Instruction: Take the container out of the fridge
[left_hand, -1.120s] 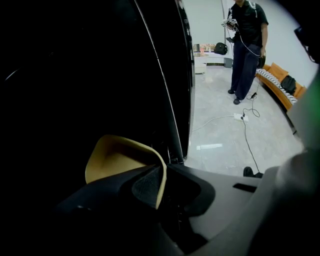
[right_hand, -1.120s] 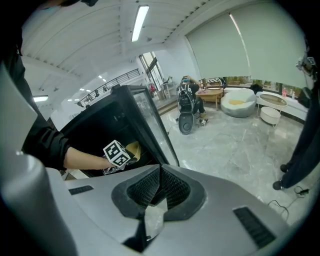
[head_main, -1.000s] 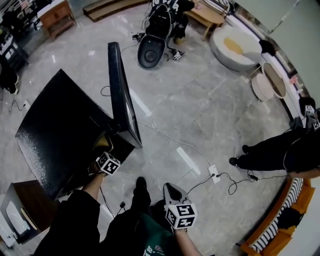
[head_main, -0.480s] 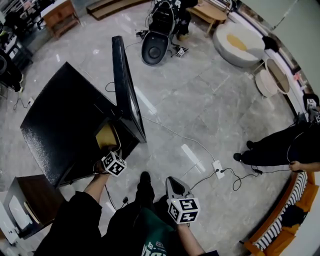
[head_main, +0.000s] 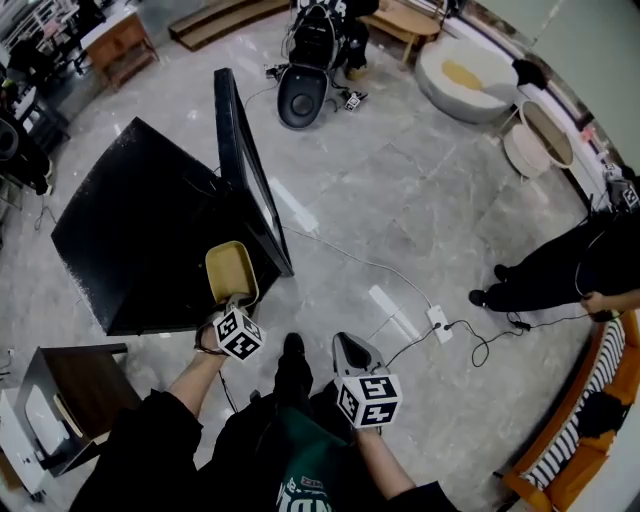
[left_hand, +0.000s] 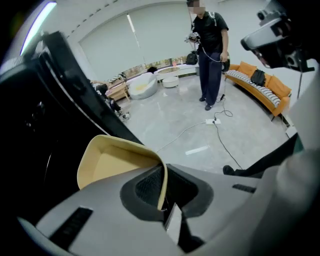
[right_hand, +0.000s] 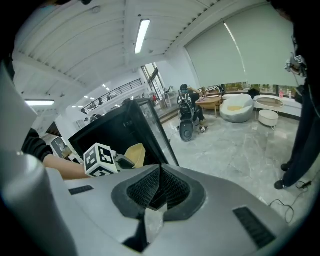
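Note:
A shallow cream-yellow container (head_main: 230, 271) hangs in front of the black fridge (head_main: 130, 240), just outside its open front and beside the open door (head_main: 245, 180). My left gripper (head_main: 236, 301) is shut on the container's near rim. In the left gripper view the thin rim of the container (left_hand: 107, 162) runs down between the pads of the left gripper (left_hand: 162, 189). My right gripper (head_main: 346, 352) hangs low to the right of it, apart from the fridge. In its own view the right gripper (right_hand: 159, 181) is shut on nothing, with the container (right_hand: 134, 154) further off to the left.
A person (head_main: 560, 290) stands on the marble floor to the right. A power strip (head_main: 439, 322) and cables lie on the floor before the fridge. A dark side table (head_main: 60, 390) stands at lower left and an orange sofa (head_main: 590, 430) at lower right.
The left gripper has drawn the container out of the fridge's dark inside, toward me and upward. The right gripper has shifted slightly.

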